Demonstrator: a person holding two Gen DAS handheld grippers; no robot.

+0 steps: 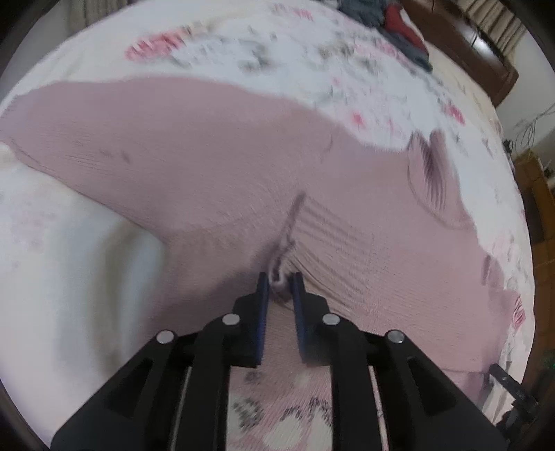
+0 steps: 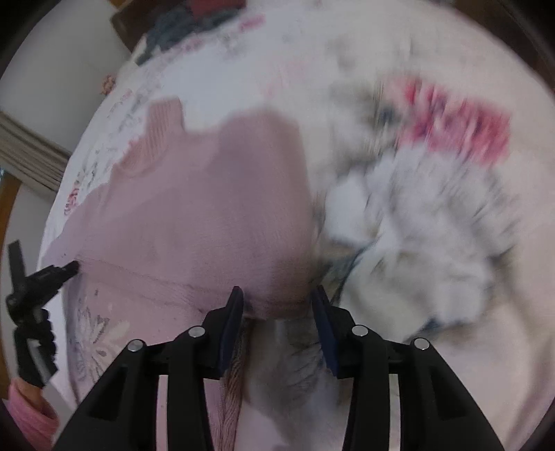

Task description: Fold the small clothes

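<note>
Left wrist view, nearest the lens: the left gripper (image 1: 280,279) has its fingers clenched on a puckered pinch of the pink knit sweater (image 1: 215,163), with ribs of fabric radiating from the pinch toward the upper right of the frame. Beyond it the sweater spreads wide across the floral bedsheet (image 1: 242,45), its long axis running from the left edge to the lower right, and its ribbed collar (image 1: 428,173) stands up at right of centre. At the lower right edge the other tool's dark tip just shows.

In the right wrist view, the right gripper (image 2: 277,300) has its fingers released and spread, straddling the sweater's near edge, which bulges up between them without being pinched. From here the sweater runs away toward the upper left, collar farthest.

Judging by this, the left hand already holds one side, and the right must close on the hem straight ahead before a fold can be carried over.

A heap of dark and red clothes (image 1: 399,24) lies well apart at the far end of the bed. Nothing blocks the way. Motion blur smears the sheet's print.
</note>
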